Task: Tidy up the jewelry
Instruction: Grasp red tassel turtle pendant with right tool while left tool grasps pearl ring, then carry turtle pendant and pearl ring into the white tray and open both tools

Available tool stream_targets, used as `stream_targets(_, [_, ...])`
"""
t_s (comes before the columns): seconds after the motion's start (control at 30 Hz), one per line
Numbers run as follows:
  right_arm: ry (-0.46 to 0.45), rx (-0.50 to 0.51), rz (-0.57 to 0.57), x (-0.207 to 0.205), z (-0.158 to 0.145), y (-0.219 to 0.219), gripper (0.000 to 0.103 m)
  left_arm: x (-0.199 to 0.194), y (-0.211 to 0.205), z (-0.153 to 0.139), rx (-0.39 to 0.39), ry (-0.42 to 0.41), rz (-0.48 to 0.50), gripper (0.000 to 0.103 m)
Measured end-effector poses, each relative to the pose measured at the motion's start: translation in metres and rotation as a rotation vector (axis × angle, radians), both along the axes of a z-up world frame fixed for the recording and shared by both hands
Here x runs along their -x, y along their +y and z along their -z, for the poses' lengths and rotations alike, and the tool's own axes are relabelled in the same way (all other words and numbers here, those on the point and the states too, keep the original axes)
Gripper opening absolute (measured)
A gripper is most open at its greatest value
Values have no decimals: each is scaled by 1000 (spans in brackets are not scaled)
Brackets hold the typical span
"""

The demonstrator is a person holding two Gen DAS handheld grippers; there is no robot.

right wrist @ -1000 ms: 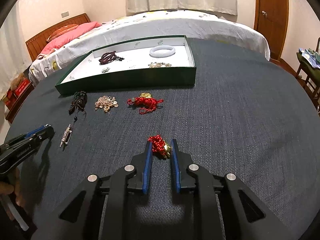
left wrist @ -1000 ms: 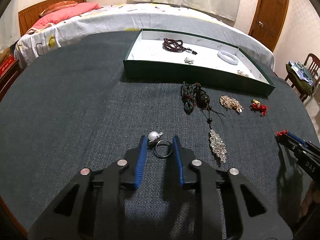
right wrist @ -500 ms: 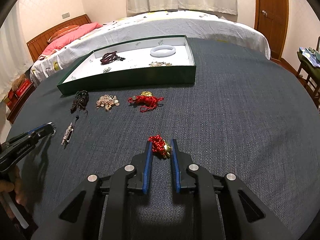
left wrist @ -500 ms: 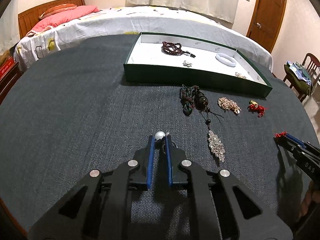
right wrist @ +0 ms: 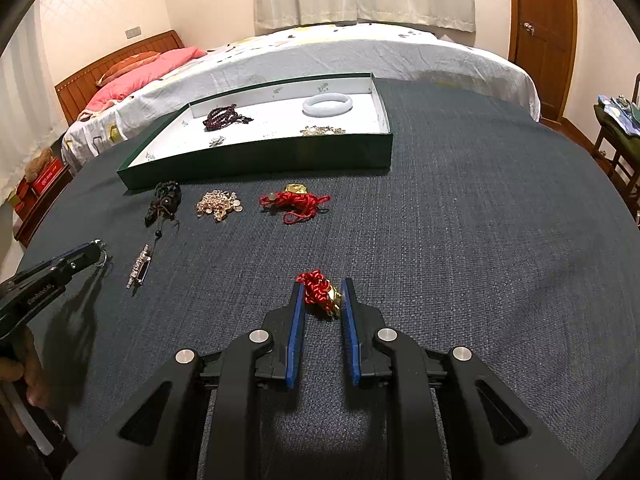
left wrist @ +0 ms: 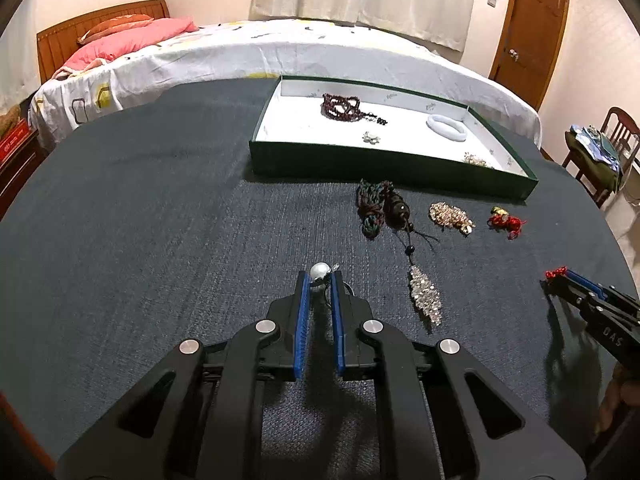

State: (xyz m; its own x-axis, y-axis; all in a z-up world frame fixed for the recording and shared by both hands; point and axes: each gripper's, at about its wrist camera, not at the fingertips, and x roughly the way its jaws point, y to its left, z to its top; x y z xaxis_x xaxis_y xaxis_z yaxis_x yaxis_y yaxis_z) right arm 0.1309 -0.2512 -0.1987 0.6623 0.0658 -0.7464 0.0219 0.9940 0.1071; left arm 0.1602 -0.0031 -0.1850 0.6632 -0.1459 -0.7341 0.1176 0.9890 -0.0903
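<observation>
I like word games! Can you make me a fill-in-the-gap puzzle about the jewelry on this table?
1. The left gripper is shut on a ring with a round white ____.
2. The right gripper is shut on a knotted charm with a gold piece and cord coloured ____.
3. The smooth white bangle lies inside the shallow ____ tray.
4. The sparkly silver brooch lies on the dark ____ tablecloth.

Missing words: pearl; red; green; grey
</observation>
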Motion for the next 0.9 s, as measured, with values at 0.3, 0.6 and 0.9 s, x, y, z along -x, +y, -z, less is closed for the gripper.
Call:
stream_targets(0.3, [-35,-12,-6,3,-16,1,19,4,-1,-24,20,-46,2,11])
stream_targets(0.6, [-86,-29,-19,-3,-38,4,19,0,-12,-52,36,-108,30,11])
stream_targets(0.9, [-165,-30,-40,-34,-67,9,19,-33,-25,-69,31,-157,59,11])
